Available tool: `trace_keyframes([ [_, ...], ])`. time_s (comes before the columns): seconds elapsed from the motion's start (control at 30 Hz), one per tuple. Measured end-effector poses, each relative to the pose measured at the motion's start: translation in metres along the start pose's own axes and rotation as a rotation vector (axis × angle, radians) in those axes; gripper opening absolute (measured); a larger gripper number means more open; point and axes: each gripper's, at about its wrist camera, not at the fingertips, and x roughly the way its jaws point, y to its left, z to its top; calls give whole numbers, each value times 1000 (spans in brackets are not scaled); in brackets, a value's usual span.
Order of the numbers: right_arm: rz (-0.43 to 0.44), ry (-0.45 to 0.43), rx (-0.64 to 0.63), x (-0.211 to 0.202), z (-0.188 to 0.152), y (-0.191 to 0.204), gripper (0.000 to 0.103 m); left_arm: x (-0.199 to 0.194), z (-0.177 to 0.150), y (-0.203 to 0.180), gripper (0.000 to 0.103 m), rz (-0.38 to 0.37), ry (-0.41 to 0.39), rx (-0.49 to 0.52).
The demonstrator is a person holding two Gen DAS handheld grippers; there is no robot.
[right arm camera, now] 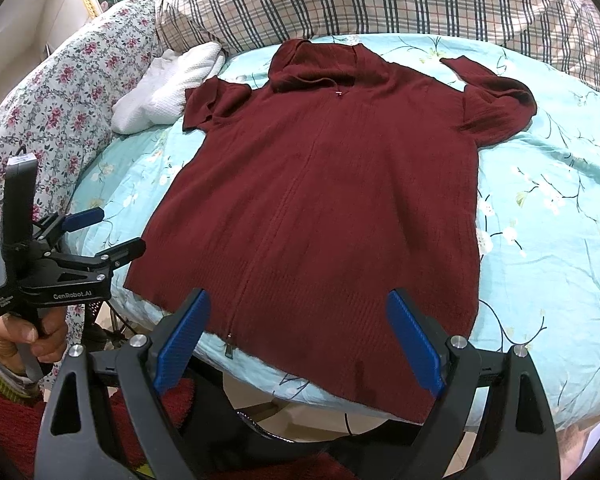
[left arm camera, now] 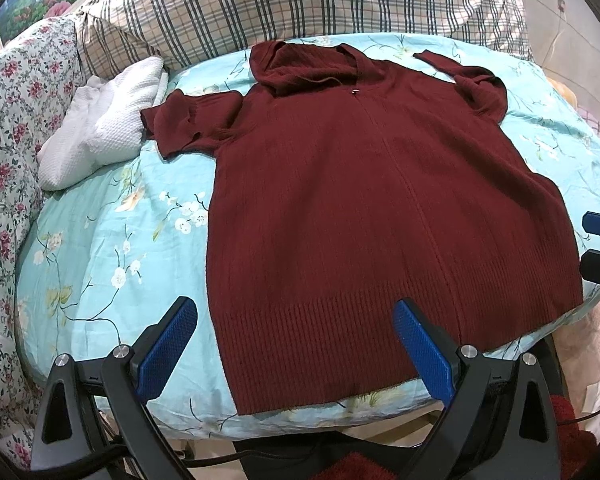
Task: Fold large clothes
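A dark red knitted zip hoodie (left arm camera: 380, 208) lies flat, front up, on a light blue floral bedsheet (left arm camera: 112, 240), hood at the far end and both sleeves bunched at the shoulders. It also shows in the right wrist view (right arm camera: 324, 200). My left gripper (left arm camera: 296, 312) is open and empty, hovering over the hem's near left part. My right gripper (right arm camera: 298, 304) is open and empty above the hem near the zipper pull (right arm camera: 230, 350). The left gripper (right arm camera: 120, 232) appears in the right wrist view beside the hoodie's left edge.
A white textured cloth (left arm camera: 108, 120) lies by the left sleeve. A plaid quilt (left arm camera: 300, 0) is piled at the far end and a pink floral quilt (left arm camera: 12, 120) runs along the left. The bed's near edge (right arm camera: 300, 396) is just below the hem.
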Motion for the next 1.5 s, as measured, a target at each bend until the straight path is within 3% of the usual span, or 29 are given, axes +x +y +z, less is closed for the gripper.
trace_keyframes([
  [0.67, 61, -90, 11, 0, 13, -8, 90, 13, 12, -2, 99, -22, 5, -6],
  [1.23, 23, -108, 93, 18, 45, -58, 90, 56, 42, 0, 99, -67, 70, -46],
  [1.37, 24, -111, 99, 21, 56, -69, 87, 65, 49, -1, 99, -87, 105, -48],
  [1.5, 4, -146, 104, 24, 85, -93, 75, 75, 63, 0, 99, -92, 102, -54],
])
